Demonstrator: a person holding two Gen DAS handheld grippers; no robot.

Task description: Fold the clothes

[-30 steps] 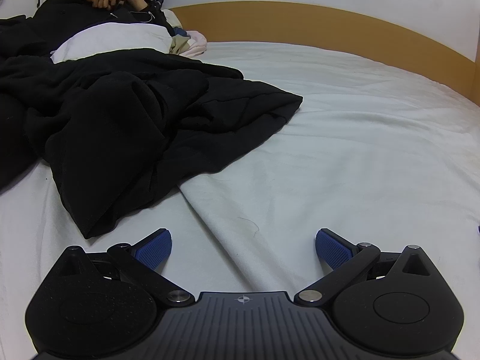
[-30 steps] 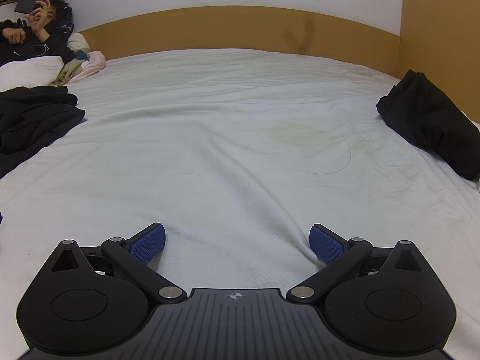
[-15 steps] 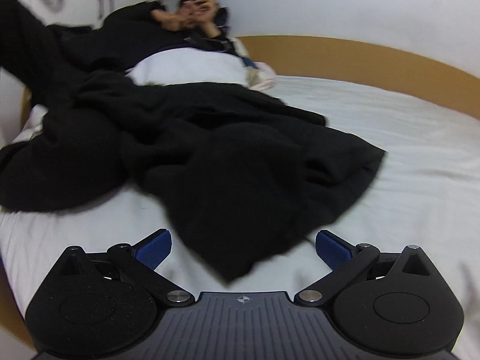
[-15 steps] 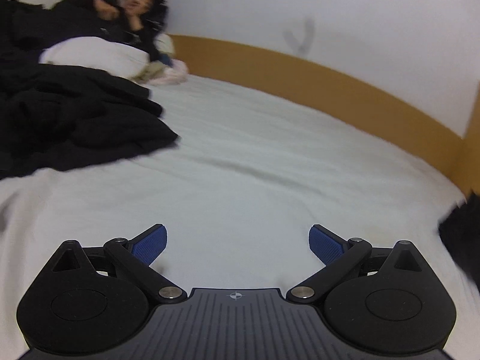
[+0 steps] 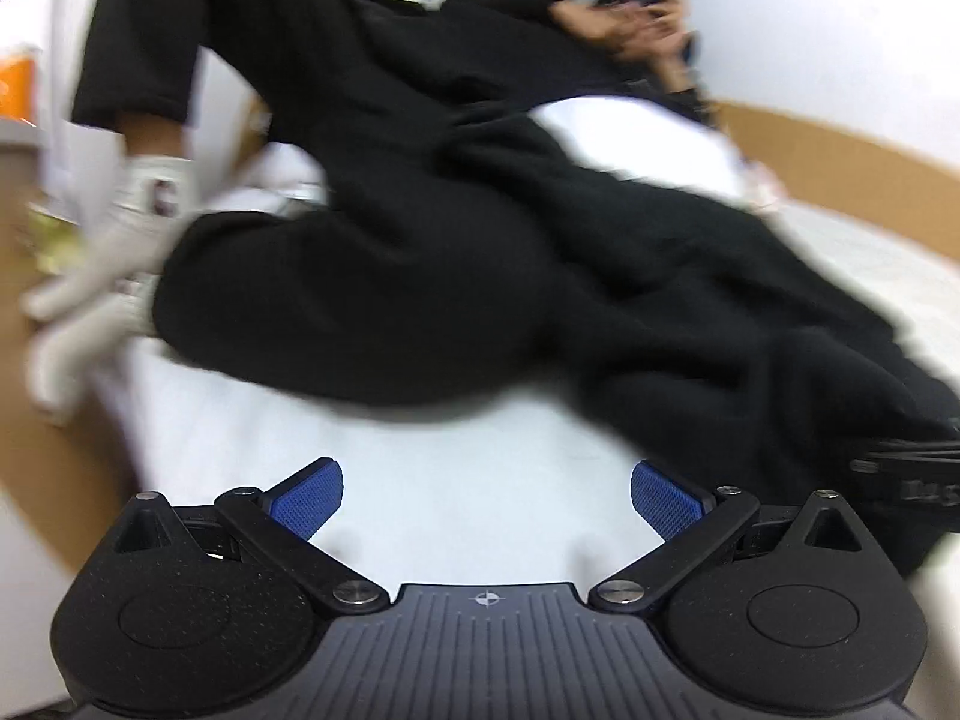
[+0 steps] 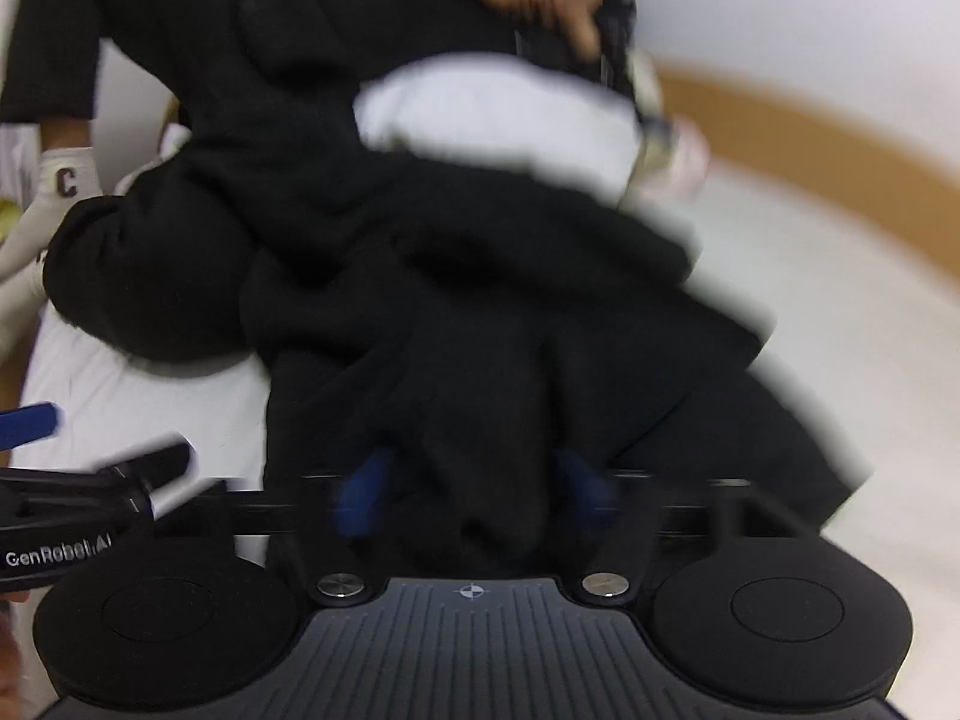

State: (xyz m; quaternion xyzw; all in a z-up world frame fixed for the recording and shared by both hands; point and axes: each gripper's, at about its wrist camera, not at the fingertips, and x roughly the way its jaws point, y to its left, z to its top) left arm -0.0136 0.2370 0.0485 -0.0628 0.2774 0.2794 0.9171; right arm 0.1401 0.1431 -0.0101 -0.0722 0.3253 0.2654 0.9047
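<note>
Here the right gripper (image 6: 474, 480) jaws pinch the black garment (image 6: 480, 324); the left gripper (image 5: 486, 495) jaws are spread over the white sheet (image 5: 456, 456)

Reclining person (image 5: 630, 30), white pillow (image 6: 498, 114)

"GenRobot.AI", white lettering on black body of left gripper (image 6: 90, 498), lower left of right wrist view. Same lettering at right edge of left wrist view on right gripper (image 5: 924, 489), too blurred to read. Dark "C" on white sock (image 6: 67, 180), left edge.
</note>
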